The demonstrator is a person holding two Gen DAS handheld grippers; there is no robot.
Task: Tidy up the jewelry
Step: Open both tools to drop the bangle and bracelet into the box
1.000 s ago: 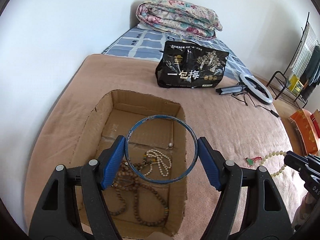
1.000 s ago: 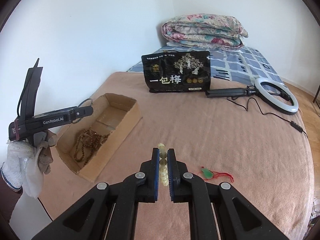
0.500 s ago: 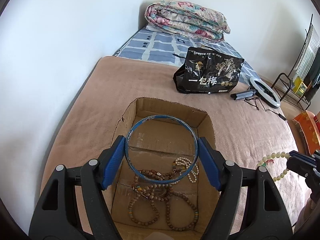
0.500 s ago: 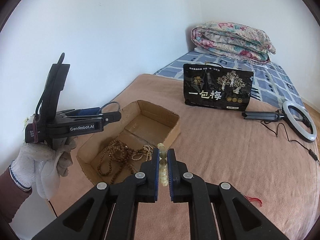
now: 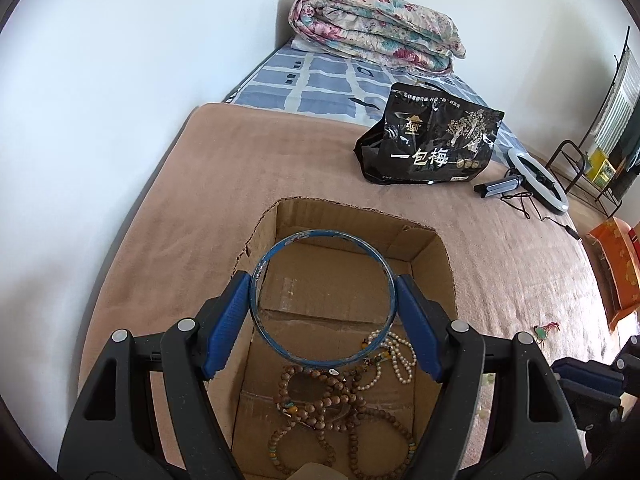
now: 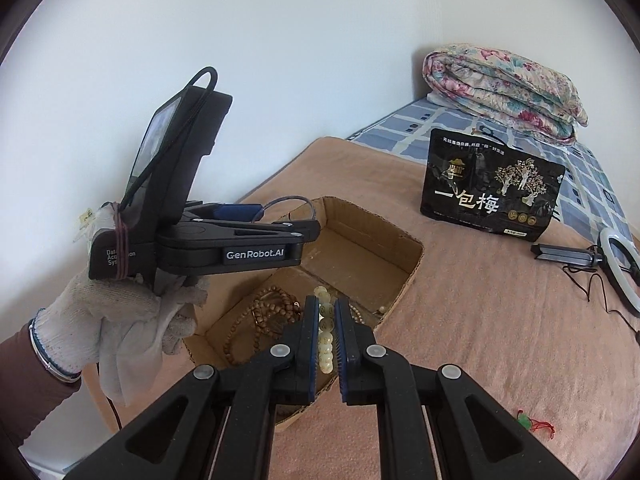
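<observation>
Left gripper (image 5: 324, 312): pads spread wide, clamped on either side of a blue bangle (image 5: 323, 299), held above the cardboard box (image 5: 434, 264). Not released yet.

Box, middle of the tan blanket (image 5: 240, 168): already holds brown wooden bead strands (image 5: 332, 408) and 1 white pearl strand (image 5: 394, 354), tangled at the near end. Far end bare cardboard.

Right gripper (image 6: 326, 312): pads nearly together, pinching a pale bead bracelet (image 6: 325, 334) over the box's near edge. Its lower part is hidden.

Further right, on the blanket: 1 small green pendant with red cord (image 6: 534, 424), loose, well apart from the box.

Judgement: mostly done. 2 pieces carried, drops pending; the pendant appears left to collect.
</observation>
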